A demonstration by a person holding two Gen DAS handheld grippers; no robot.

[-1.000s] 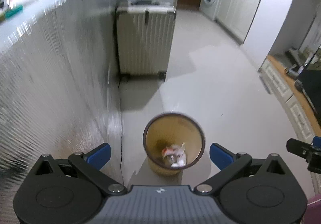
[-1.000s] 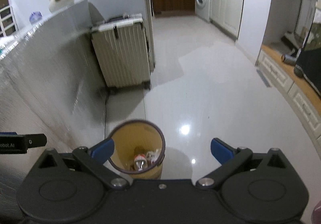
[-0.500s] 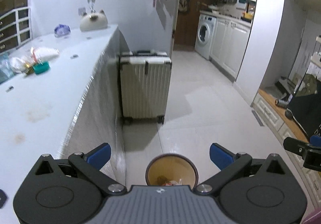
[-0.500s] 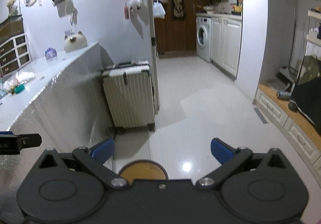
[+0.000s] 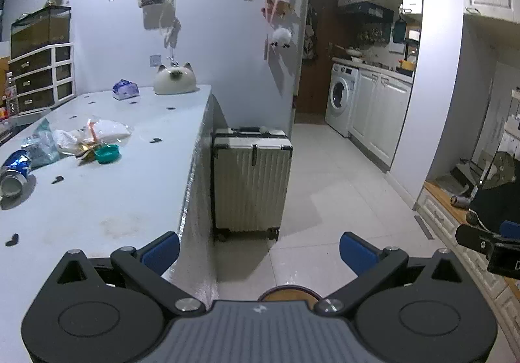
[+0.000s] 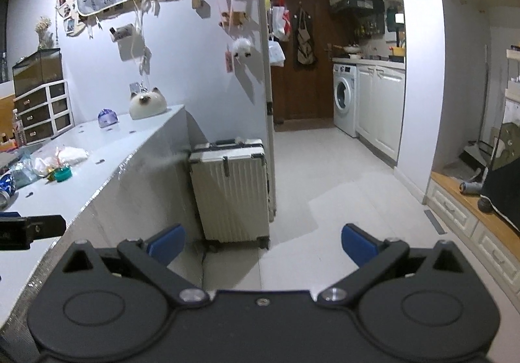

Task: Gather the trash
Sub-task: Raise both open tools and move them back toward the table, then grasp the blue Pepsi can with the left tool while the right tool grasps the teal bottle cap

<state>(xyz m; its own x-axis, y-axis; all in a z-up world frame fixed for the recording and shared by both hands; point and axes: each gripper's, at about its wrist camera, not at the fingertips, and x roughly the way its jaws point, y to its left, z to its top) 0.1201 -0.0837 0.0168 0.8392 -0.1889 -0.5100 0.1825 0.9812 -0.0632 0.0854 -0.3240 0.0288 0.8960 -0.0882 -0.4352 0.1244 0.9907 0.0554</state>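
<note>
I'm holding both grippers, left and right, jaws wide and empty. The crushed can and wrappers are lying at ten o'clock on the table; reaching carelessly risks scattering them.

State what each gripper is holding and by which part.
Nothing is held: the left gripper and the right gripper both stand open with empty space between their fingers.

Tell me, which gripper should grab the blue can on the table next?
Probably the left gripper: it is open above the table's edge, nearer the blue can. The right gripper hangs over the floor.
</note>
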